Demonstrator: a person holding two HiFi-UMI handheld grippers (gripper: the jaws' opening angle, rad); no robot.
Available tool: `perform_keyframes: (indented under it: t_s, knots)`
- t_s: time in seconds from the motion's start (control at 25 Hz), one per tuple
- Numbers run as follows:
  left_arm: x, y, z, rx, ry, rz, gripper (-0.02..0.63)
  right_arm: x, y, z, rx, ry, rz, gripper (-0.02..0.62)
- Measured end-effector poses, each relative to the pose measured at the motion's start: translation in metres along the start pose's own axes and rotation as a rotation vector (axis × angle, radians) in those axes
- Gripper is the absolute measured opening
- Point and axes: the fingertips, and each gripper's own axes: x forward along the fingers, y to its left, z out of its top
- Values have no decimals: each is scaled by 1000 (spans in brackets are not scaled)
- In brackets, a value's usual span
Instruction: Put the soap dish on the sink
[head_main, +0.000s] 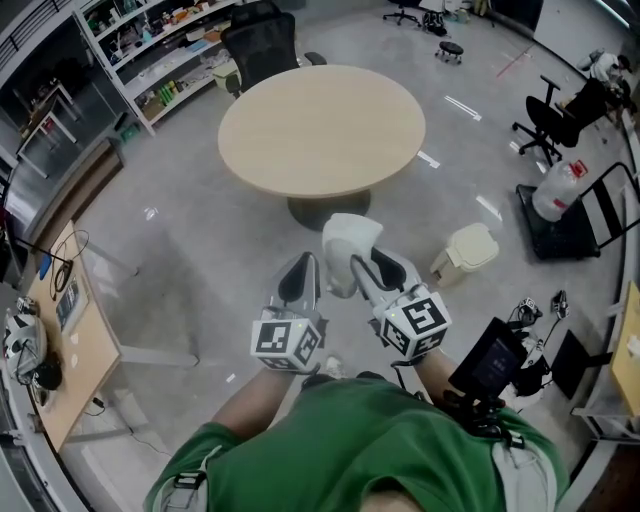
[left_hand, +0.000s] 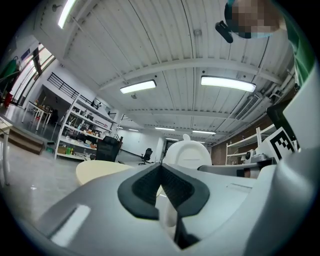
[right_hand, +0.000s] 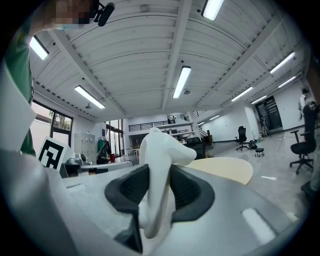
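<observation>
- Holding item: your right claw (head_main: 368, 268) clamps the soap dish (head_main: 349, 238) by its thin edge, probably the firmest purchase, raised before you.
- Left claw (head_main: 299, 272): closed, empty, beside it.
- Sink: nowhere in view.

Open lab space (concrete floor (head_main: 200, 260)), stocked shelves (head_main: 160, 50), office chair (head_main: 258, 45)

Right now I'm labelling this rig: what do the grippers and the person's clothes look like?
Both the left gripper and right gripper are light grey, with black ribbed pads and a white cube bearing black square markers. The person wears a green shirt.
</observation>
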Motion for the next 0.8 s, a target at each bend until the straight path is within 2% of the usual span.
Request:
perform_keyframes:
  t_s: [0.24,0.8]
  knots:
    - [13,25,-3,-12,14,-22,6,26,-2,-2,7,1,-32,126]
    - [60,37,-10,-11,25,-57,6,58,-42,-1,20,16,-61,126]
